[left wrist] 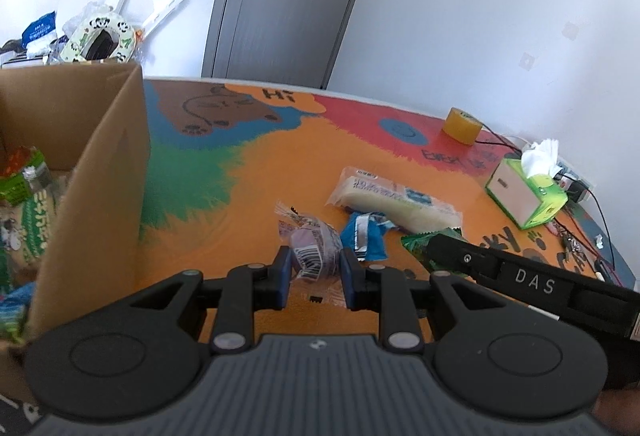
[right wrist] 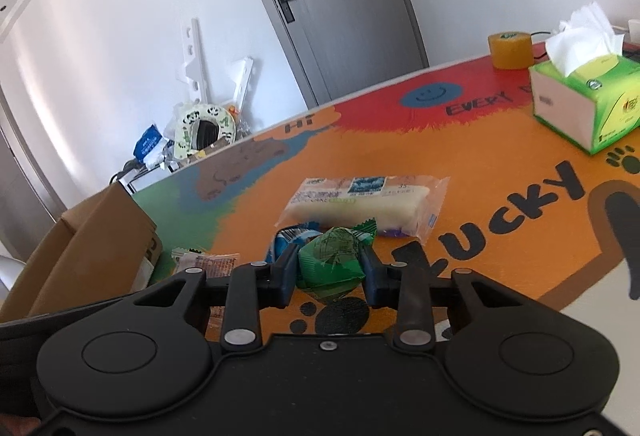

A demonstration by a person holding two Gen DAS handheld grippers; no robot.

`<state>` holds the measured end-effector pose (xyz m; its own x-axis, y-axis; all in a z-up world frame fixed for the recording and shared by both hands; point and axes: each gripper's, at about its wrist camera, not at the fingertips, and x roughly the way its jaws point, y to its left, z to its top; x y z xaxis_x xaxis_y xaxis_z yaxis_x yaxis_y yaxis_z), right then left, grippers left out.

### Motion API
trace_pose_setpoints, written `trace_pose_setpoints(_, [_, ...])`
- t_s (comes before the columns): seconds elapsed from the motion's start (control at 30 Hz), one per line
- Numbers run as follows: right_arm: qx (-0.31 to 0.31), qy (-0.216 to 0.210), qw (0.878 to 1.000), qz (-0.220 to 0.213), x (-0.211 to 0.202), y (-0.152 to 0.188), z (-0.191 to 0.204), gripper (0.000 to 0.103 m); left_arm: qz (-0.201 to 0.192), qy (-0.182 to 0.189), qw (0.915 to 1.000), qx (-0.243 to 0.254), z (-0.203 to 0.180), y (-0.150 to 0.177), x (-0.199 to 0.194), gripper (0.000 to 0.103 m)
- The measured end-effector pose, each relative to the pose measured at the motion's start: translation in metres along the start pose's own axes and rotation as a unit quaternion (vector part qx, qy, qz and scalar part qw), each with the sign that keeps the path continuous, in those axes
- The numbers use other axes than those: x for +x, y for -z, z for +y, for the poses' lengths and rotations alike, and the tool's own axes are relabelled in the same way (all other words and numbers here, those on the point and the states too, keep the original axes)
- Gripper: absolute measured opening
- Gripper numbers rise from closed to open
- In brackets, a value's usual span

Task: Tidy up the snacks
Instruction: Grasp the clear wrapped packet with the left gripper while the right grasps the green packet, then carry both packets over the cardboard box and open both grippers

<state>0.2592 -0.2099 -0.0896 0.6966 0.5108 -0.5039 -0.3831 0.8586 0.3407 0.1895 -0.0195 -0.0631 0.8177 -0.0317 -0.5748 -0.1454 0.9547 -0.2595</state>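
Two snacks — purple packet [left wrist: 314,256] between left tool [left wrist: 315,268] fingers, green packet [right wrist: 334,262] between right tool [right wrist: 331,268] fingers

Your purple snack packet [left wrist: 314,256], clear-wrapped with a barcode, sits pinched between the left gripper's [left wrist: 315,273] fingers. Your green snack packet [right wrist: 332,264] is clamped in the right gripper [right wrist: 331,270]. The crumpled blue packet [left wrist: 366,238] and long white packet [left wrist: 396,201] lie together on the table. The cardboard box [left wrist: 100,171] stands left, holding green bags.

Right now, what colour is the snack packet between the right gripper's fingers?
Green, with a darker leafy print on the snack packet; the right wrist view shows it best.
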Motion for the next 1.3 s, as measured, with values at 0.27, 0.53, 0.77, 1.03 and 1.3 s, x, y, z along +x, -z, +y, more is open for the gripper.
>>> trace_pose_setpoints(0.27, [-0.003,-0.009,1.0,-0.021,-0.022,0.001,0.012,0.033,-0.024,0.002,0.9997,0.006,-0.002,-0.003,-0.026,0.024])
trace_pose_setpoints(0.53, [-0.017,-0.018,0.999,-0.039,-0.042,0.0,0.03,0.034,-0.051,0.002,0.9987,0.006,0.0,-0.006,-0.052,0.024])
trace_pose_setpoints(0.77, [-0.029,-0.027,0.998,-0.05,-0.055,-0.001,0.048,0.034,-0.072,0.0,0.9974,0.004,0.007,-0.009,-0.075,0.024])
trace_pose_setpoints(1.03, [-0.043,-0.04,0.997,-0.059,-0.064,-0.004,0.067,0.034,-0.094,-0.009,0.9955,-0.005,0.021,-0.015,-0.096,0.024])
trace_pose_setpoints(1.3, [-0.058,-0.05,0.995,-0.063,-0.064,-0.006,0.086,0.034,-0.112,-0.022,0.9933,-0.017,0.039,-0.022,-0.11,0.024])
